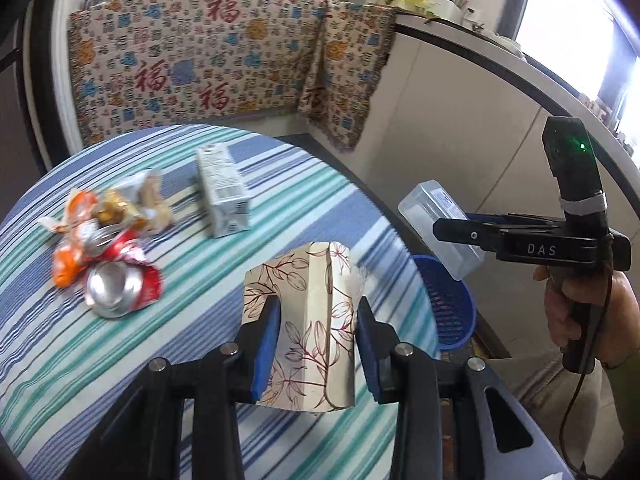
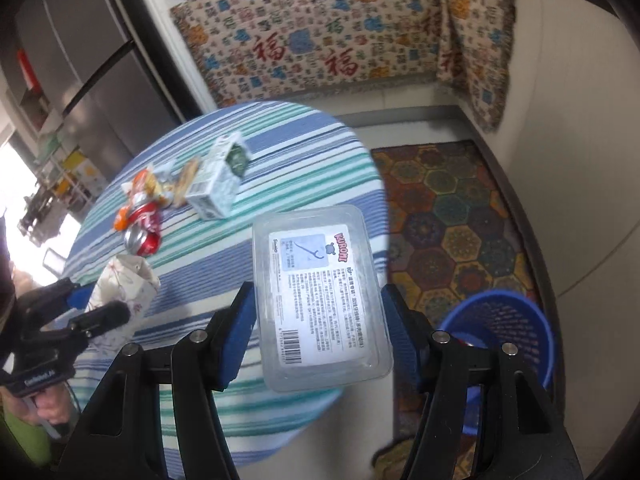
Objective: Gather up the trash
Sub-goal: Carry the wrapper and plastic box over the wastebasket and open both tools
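Clear glossy plastic box (image 2: 320,296) with a paper label, matt floral paper carton (image 1: 308,320), shiny crumpled metal can (image 1: 120,284), striped woven cloth over the bench (image 1: 168,360), blue plastic mesh basket (image 2: 516,336), blue matt pads (image 2: 236,340).

The left gripper (image 1: 318,344) clamps a floral carton (image 1: 308,320). At its 2 o'clock, the right gripper (image 2: 318,340) grips a clear plastic box (image 2: 320,292).

Blue, teal and white striped tablecloth (image 1: 192,344), cream carton (image 1: 310,340) with maroon flowers, blue mesh basket (image 2: 516,332), red-silver can (image 1: 120,286)
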A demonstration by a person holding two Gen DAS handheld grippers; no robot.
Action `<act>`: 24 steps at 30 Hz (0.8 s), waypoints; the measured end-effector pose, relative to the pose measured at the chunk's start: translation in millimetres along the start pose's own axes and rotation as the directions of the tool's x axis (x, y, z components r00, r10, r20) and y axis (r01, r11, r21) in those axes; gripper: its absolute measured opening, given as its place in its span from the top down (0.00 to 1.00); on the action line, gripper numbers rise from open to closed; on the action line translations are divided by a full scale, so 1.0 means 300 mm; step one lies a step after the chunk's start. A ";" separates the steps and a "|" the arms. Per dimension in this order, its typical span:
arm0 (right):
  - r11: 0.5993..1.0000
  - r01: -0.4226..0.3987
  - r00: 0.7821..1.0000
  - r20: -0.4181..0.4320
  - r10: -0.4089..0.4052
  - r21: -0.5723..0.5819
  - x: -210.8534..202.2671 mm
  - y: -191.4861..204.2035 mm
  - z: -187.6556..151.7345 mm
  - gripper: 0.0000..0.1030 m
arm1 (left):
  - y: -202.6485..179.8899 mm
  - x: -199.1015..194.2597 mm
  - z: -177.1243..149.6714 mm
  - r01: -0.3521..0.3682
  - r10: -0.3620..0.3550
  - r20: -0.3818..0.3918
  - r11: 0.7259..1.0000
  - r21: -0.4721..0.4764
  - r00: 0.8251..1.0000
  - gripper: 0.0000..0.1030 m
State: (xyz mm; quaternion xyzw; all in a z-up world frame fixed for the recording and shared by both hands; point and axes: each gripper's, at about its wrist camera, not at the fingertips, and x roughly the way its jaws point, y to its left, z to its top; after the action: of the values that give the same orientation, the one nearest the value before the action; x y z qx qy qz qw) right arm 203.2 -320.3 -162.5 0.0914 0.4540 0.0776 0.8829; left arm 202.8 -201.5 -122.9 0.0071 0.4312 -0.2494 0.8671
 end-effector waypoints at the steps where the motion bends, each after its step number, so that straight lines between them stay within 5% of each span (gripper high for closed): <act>1: 0.999 0.025 1.000 0.005 -0.025 0.021 -0.026 -0.054 -0.009 0.38 | -0.055 0.026 0.012 0.023 -0.023 -0.005 1.000 0.015 1.000 0.64; 13: 0.942 0.219 0.975 -0.021 -0.221 0.254 -0.148 -0.594 -0.132 0.38 | -0.518 0.419 0.128 0.170 -0.157 -0.120 0.979 0.116 0.980 0.64; 24: 0.884 0.243 0.970 -0.079 -0.231 0.399 -0.048 -0.901 -0.202 0.37 | -0.698 0.798 0.119 0.195 -0.167 -0.214 0.974 0.117 0.962 0.64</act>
State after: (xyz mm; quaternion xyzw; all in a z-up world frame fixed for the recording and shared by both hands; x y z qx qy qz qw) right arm 160.1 -580.3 -248.4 0.2154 0.4806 -0.1256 0.8407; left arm 258.0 -495.0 -237.9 0.0523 0.4980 -0.3549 0.7895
